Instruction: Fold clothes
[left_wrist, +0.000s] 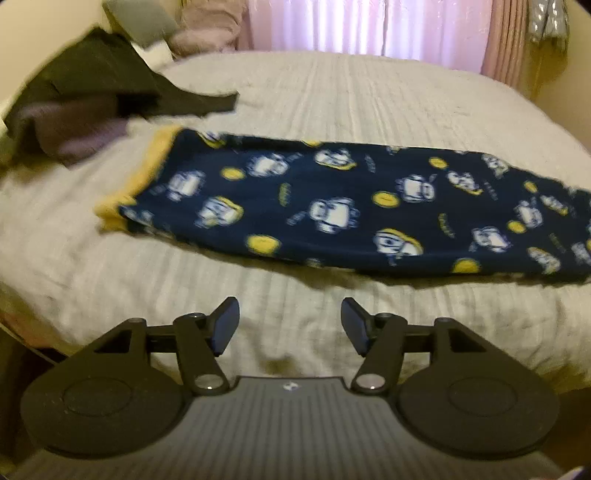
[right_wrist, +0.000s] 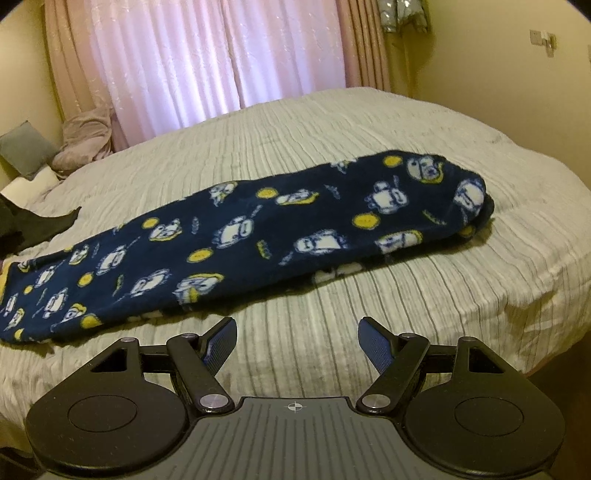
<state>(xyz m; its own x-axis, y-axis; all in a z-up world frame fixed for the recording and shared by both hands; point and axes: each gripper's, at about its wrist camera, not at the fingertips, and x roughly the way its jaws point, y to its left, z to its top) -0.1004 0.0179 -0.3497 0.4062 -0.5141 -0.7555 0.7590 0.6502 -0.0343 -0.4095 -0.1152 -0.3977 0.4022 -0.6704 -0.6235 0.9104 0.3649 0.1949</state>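
Note:
A navy fleece garment (left_wrist: 332, 206) printed with white cartoon figures and yellow coins lies folded into a long strip across the bed, with a yellow cuff (left_wrist: 147, 173) at its left end. It also shows in the right wrist view (right_wrist: 258, 240), its right end rounded. My left gripper (left_wrist: 290, 325) is open and empty, just short of the strip's near edge. My right gripper (right_wrist: 297, 345) is open and empty, also short of the near edge.
The bed has a pale striped cover (right_wrist: 369, 122). A pile of dark and purple clothes (left_wrist: 85, 99) lies at the far left. Pillows (right_wrist: 81, 140) sit by the pink curtain (right_wrist: 207, 55). The bed edge drops off at the right (right_wrist: 546, 354).

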